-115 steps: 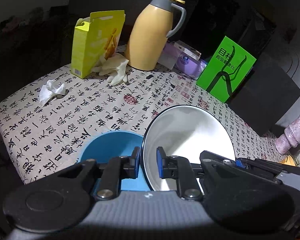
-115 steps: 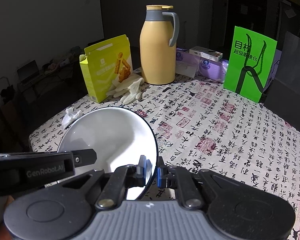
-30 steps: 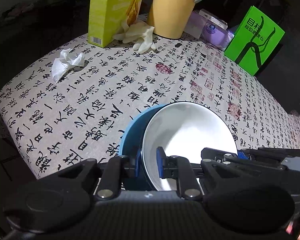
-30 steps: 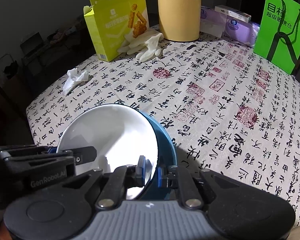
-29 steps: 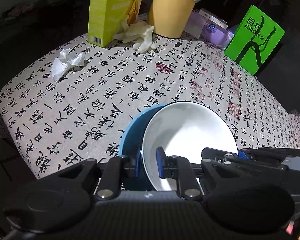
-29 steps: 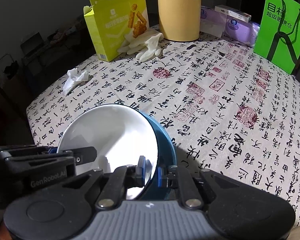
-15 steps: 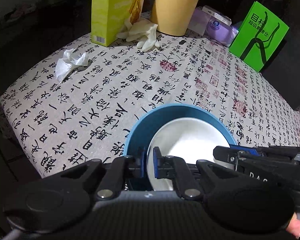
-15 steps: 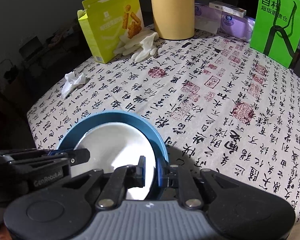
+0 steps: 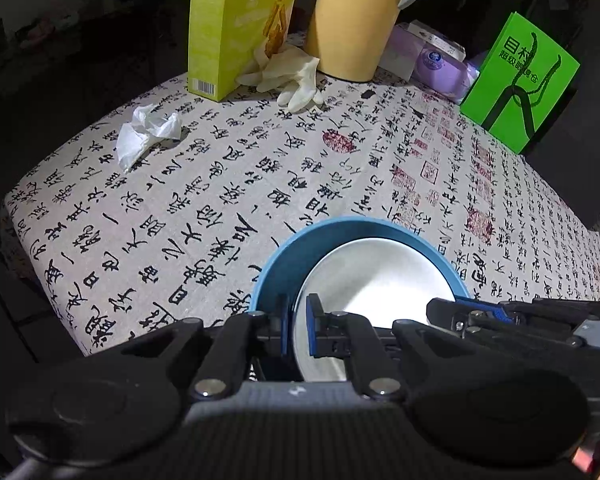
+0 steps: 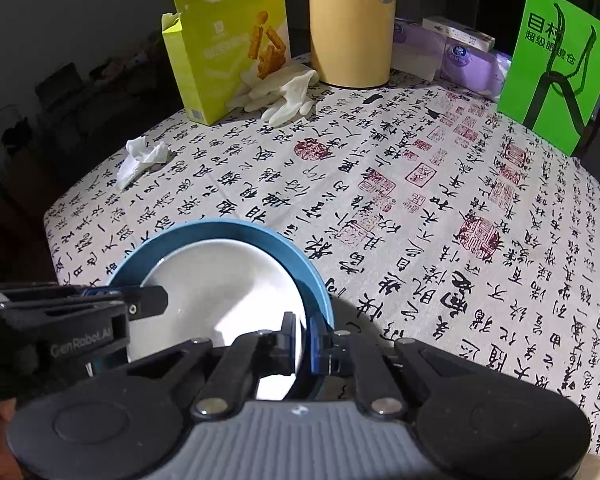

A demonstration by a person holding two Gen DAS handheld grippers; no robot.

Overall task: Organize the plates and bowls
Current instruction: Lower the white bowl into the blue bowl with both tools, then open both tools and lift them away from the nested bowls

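White bowl [image 9: 374, 276], glossy, sits nested in blue bowl [image 9: 284, 264] near the table's [image 9: 220, 184] front edge; left gripper [image 9: 298, 322] and right gripper [image 10: 305, 334] each pinch its rim. "GenRobot.AI" marks the left gripper; green card [image 10: 556, 64] bears Chinese characters

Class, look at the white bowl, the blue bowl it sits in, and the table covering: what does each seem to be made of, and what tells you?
White bowl: probably glazed ceramic or enamel, given its smooth, glossy sheen. Blue bowl: matte, evenly coloured, thin-rimmed, so perhaps plastic, though matte-glazed ceramic is possible. Tablecloth: printed woven fabric, dull-surfaced and draping softly over the table's edge.
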